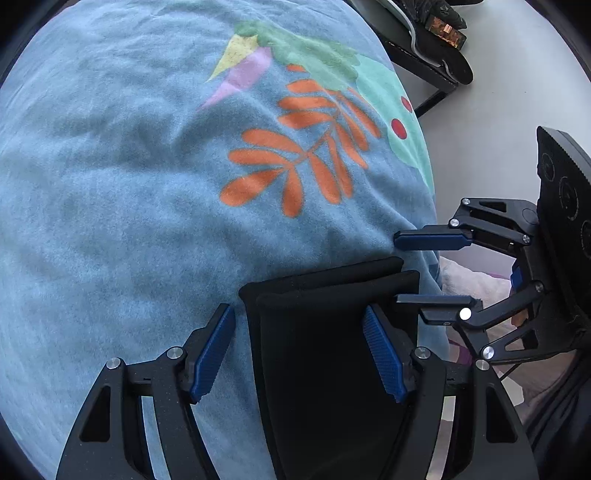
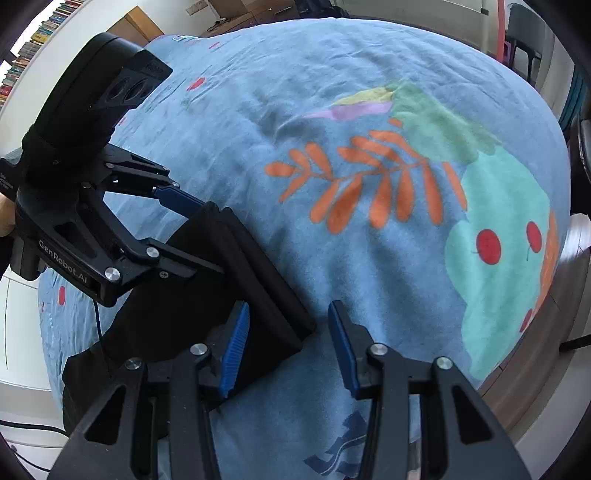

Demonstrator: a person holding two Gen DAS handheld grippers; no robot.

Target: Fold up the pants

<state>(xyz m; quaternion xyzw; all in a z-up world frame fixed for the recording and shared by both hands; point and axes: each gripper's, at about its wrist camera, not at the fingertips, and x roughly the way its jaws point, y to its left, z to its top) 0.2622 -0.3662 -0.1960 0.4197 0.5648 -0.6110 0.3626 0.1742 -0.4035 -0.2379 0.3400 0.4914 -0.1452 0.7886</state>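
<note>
The black, soft-cloth pants lie folded into a narrow stack on the blue fleece blanket with orange leaf print. Both the left claw and right claw are spread, pinching nothing. Light and limp, the pants look best taken at the layered end edge, all layers pinched together.

The place looks like a lived-in home, most likely a bedroom or living room. A soft blue blanket, printed with orange leaves, red berries and a bird, covers the work surface (which may be a bed or a table). Along the upper left edge of the right wrist view runs a bookshelf packed with books, and a wooden cabinet stands by the white wall. A chair stands at the far right.
</note>
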